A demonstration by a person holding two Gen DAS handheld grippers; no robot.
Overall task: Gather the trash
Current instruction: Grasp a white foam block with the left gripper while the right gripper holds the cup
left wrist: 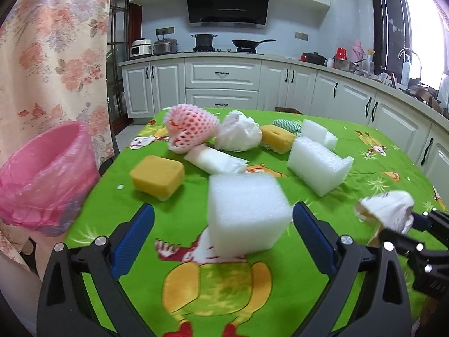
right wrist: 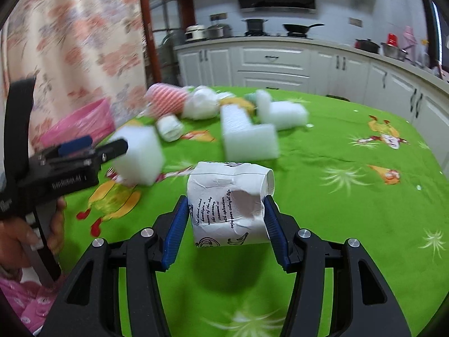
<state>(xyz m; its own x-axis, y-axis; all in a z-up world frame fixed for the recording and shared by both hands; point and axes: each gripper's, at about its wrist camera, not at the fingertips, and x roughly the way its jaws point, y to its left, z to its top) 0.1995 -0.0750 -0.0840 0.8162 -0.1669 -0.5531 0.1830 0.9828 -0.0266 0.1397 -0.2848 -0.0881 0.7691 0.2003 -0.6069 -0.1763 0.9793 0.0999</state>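
Trash is scattered across a surface covered by a bright green cartoon cloth: white foam blocks, yellow sponges, a pink fruit net and crumpled white bags. A crumpled white paper cup with black print is grasped between the blue-padded jaws of the right gripper and carried clear of the cloth. A white foam cube sits between the left gripper's jaws; whether it is pinched cannot be told. A pink-lined bin waits beside the surface's left edge, seemingly as the destination.
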